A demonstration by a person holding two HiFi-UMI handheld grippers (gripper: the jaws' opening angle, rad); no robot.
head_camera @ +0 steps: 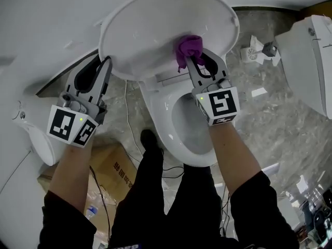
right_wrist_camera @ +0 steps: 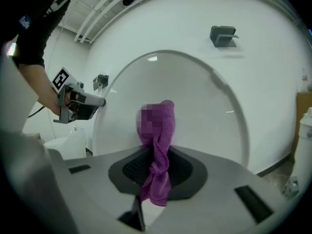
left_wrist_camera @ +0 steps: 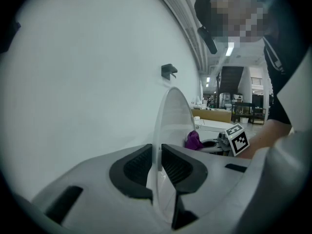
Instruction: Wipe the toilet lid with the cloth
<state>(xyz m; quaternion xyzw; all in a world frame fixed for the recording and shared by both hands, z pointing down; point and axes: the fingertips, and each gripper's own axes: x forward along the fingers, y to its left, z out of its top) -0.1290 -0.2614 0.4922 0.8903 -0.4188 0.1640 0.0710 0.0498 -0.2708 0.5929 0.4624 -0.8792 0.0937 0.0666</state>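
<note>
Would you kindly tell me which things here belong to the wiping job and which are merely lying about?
Job: toilet lid; cloth, held in the right gripper; left gripper, clamped on the lid's edge.
Lying about: cardboard box; cables; white fixture at right.

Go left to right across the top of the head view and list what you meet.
left gripper, clamped on the lid's rim → toilet lid → purple cloth → second toilet at the right edge
</note>
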